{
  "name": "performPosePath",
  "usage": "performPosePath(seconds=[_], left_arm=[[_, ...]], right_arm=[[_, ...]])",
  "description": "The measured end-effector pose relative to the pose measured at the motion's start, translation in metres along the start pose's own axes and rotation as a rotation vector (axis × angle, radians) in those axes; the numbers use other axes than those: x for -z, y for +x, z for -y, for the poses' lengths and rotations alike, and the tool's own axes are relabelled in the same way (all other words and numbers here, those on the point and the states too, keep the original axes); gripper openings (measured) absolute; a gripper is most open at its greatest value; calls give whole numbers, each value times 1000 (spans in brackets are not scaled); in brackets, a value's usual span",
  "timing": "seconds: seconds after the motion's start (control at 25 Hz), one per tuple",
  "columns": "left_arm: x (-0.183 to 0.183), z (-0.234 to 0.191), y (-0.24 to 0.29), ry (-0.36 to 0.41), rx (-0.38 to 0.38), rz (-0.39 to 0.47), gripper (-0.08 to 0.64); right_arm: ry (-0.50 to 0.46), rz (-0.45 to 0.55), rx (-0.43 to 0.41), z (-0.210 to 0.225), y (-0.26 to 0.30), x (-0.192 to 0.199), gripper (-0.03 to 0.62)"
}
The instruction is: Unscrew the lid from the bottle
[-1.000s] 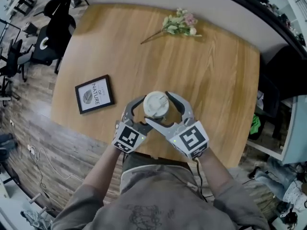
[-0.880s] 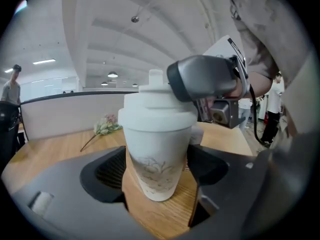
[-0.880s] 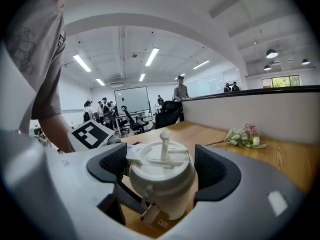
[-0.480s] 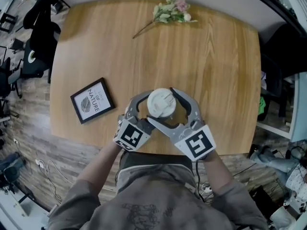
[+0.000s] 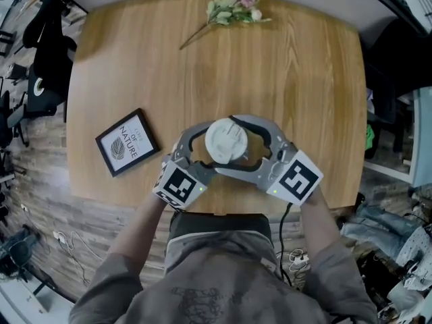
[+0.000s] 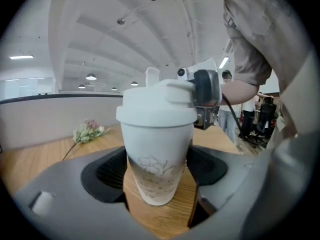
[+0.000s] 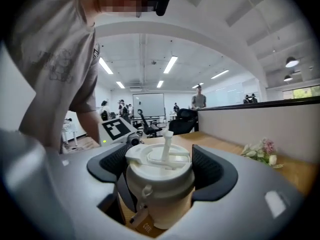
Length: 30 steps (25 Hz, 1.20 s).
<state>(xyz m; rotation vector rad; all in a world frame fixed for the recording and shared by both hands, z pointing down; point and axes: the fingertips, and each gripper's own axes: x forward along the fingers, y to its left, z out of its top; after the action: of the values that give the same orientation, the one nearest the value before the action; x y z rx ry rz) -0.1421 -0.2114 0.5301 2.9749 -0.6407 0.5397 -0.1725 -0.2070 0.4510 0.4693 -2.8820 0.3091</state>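
Note:
A white bottle (image 6: 156,171) with a faint flower drawing stands on the wooden table (image 5: 317,79), near its front edge. Its white lid (image 5: 226,140) carries a flip spout (image 7: 166,146). My left gripper (image 5: 214,154) comes in from the lower left and is shut on the bottle's body, pads pressing both sides (image 6: 157,181). My right gripper (image 5: 233,144) reaches in from the lower right, higher up, and is shut on the lid (image 7: 160,164), one pad against each side. The right gripper's body (image 6: 205,94) shows behind the lid in the left gripper view.
A black-framed print (image 5: 127,142) lies on the table to the left of the bottle. A small bunch of flowers (image 5: 233,9) lies at the far edge. Dark office chairs (image 5: 47,52) stand off the table's left side.
My right gripper's marker cube has swung right and up around the bottle while staying closed on the lid. The left gripper and the bottle's body have held still.

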Motion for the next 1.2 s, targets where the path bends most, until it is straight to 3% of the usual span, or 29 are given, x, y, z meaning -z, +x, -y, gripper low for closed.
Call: performPosePath(seconds=[0.2, 0.4, 0.52, 0.72, 0.84, 1.04, 1.2], left_arm=[[2, 2, 1, 18, 63, -8, 371], [6, 2, 2, 14, 77, -12, 371], [-1, 0, 2, 22, 72, -8, 371], [6, 2, 1, -7, 51, -21, 371], [1, 1, 1, -5, 37, -6, 371], [0, 0, 1, -5, 24, -4, 370], [1, 1, 2, -6, 28, -7, 368]], right_arm=[[-69, -46, -210, -4, -2, -2, 414], [-91, -58, -242, -3, -2, -1, 414], [-33, -38, -157, 0, -1, -3, 414], [15, 83, 227, 9, -2, -8, 466], [23, 116, 373, 11, -2, -2, 472], [20, 164, 445, 17, 0, -2, 468], [12, 150, 396, 15, 0, 0, 452]])
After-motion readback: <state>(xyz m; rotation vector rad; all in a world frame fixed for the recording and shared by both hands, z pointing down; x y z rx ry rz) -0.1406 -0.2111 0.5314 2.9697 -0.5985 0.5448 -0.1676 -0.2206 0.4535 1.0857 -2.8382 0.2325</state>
